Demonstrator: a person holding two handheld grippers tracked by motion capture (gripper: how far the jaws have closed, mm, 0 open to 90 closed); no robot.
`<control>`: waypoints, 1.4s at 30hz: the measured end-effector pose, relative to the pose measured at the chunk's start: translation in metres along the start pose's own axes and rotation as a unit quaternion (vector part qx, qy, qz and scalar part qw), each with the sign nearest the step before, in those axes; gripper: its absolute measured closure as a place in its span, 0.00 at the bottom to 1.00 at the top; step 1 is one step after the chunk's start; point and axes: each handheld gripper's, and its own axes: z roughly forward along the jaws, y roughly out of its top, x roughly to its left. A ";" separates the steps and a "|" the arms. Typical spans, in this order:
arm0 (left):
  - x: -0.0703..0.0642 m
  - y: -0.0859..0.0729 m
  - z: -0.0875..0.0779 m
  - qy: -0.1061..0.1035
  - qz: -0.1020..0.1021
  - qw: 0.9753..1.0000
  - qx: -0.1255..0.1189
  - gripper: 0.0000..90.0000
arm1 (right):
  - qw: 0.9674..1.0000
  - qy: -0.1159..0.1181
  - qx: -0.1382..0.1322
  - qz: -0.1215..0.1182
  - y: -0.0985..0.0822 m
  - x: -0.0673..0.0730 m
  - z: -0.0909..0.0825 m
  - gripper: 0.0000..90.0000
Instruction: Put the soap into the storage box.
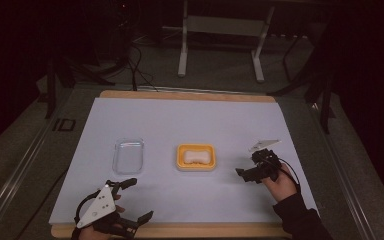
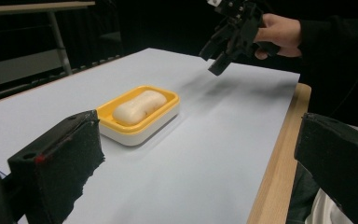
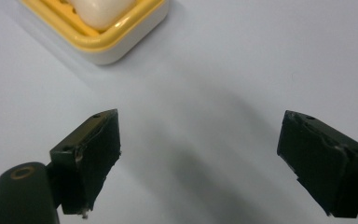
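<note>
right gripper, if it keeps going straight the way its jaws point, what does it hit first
Probably the white sheet: the open right gripper tilts down at bare surface. The yellow soap dish lies beyond and to one side, though depth is unclear.

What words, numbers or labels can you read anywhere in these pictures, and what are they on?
"ID": pale marking on the dark floor left of the table, read from the high view; dim, so uncertain.
Yellow soap dish and soap: no lettering to be seen.
Clear lid: no lettering to be seen.
Left gripper, its grey plate, and right gripper: no readable text.
</note>
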 end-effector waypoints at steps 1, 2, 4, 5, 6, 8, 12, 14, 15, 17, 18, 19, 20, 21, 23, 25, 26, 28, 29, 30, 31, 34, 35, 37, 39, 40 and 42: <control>0.000 0.000 0.000 0.000 0.000 1.000 0.000 0.01 | 1.000 -0.002 -0.004 0.002 -0.002 0.001 -0.001 0.14; 0.000 0.000 0.000 0.000 0.000 1.000 0.001 0.01 | 1.000 -0.003 -0.008 0.005 -0.004 0.002 -0.001 0.14; 0.000 0.000 0.000 0.000 0.001 1.000 0.002 0.01 | 1.000 -0.003 -0.017 0.012 -0.008 0.003 -0.003 0.14; 0.000 0.000 0.000 0.000 0.001 1.000 0.002 0.01 | 1.000 -0.003 -0.017 0.012 -0.008 0.003 -0.003 0.14; 0.000 0.000 0.000 0.000 0.001 1.000 0.003 0.01 | 1.000 -0.004 -0.022 0.016 -0.009 0.003 -0.004 0.14; 0.000 0.000 0.000 0.000 0.001 1.000 0.002 0.01 | 0.999 -0.011 -0.037 0.025 -0.013 0.005 -0.006 0.14; 0.000 0.000 0.000 0.000 0.000 1.000 0.002 0.01 | 0.998 -0.026 -0.045 0.026 -0.018 0.010 -0.008 0.14; 0.000 0.000 0.000 0.000 0.001 1.000 0.002 0.01 | 0.998 -0.024 -0.042 0.028 -0.019 0.010 -0.008 0.14; 0.000 0.000 0.000 0.001 0.001 1.000 0.001 0.01 | 0.998 -0.024 -0.039 0.031 -0.020 0.010 -0.009 0.15; 0.000 0.000 0.000 0.001 0.001 1.000 0.003 0.01 | 0.998 -0.026 -0.041 0.034 -0.022 0.011 -0.010 0.15; 0.000 0.000 0.000 0.001 0.002 1.000 0.004 0.01 | 0.998 -0.026 -0.043 0.036 -0.022 0.011 -0.011 0.15; 0.000 0.000 0.000 0.001 0.002 1.000 0.004 0.01 | 0.998 -0.026 -0.045 0.035 -0.023 0.011 -0.012 0.15; 0.000 0.000 0.000 0.001 0.002 1.000 0.004 0.01 | 0.998 -0.026 -0.048 0.035 -0.024 0.011 -0.012 0.15; 0.000 0.000 0.000 0.001 0.002 1.000 0.005 0.01 | 0.998 -0.029 -0.049 0.034 -0.024 0.012 -0.012 0.15; 0.000 0.000 0.000 0.001 0.003 1.000 0.005 0.01 | 0.998 -0.033 -0.050 0.033 -0.025 0.012 -0.012 0.15; 0.000 0.000 0.000 0.001 0.002 1.000 0.004 0.01 | 0.997 -0.033 -0.055 0.037 -0.025 0.011 -0.011 0.15; 0.000 0.000 0.000 0.000 0.001 1.000 0.004 0.01 | 0.997 -0.034 -0.057 0.037 -0.026 0.010 -0.011 0.15; 0.000 0.000 0.000 0.000 0.003 1.000 0.006 0.01 | 0.997 -0.033 -0.055 0.038 -0.026 0.010 -0.010 0.15; 0.000 0.000 0.000 0.000 0.003 1.000 0.006 0.01 | 0.997 -0.035 -0.058 0.036 -0.026 0.010 -0.010 0.15; 0.000 0.000 0.000 0.000 0.003 1.000 0.006 0.01 | 0.997 -0.035 -0.058 0.036 -0.026 0.010 -0.010 0.15; 0.000 0.000 0.000 -0.001 0.003 1.000 0.006 0.01 | 0.997 -0.033 -0.059 0.036 -0.026 0.010 -0.009 0.15; -0.001 0.000 0.001 -0.002 0.003 1.000 0.007 0.01 | 0.997 -0.030 -0.056 0.037 -0.026 0.009 -0.008 0.15; -0.001 0.000 0.001 -0.002 0.003 1.000 0.007 0.01 | 0.997 -0.029 -0.054 0.038 -0.027 0.009 -0.007 0.15; -0.001 0.000 0.001 -0.001 0.003 1.000 0.007 0.01 | 0.998 -0.028 -0.052 0.037 -0.027 0.009 -0.007 0.15; -0.001 0.000 0.001 -0.001 0.003 1.000 0.008 0.01 | 0.997 -0.028 -0.053 0.038 -0.027 0.008 -0.006 0.15; -0.001 0.000 0.001 -0.001 0.002 1.000 0.007 0.01 | 0.997 -0.027 -0.054 0.039 -0.027 0.008 -0.006 0.15; -0.001 0.000 0.001 -0.001 0.002 1.000 0.007 0.01 | 0.997 -0.028 -0.054 0.039 -0.027 0.008 -0.006 0.15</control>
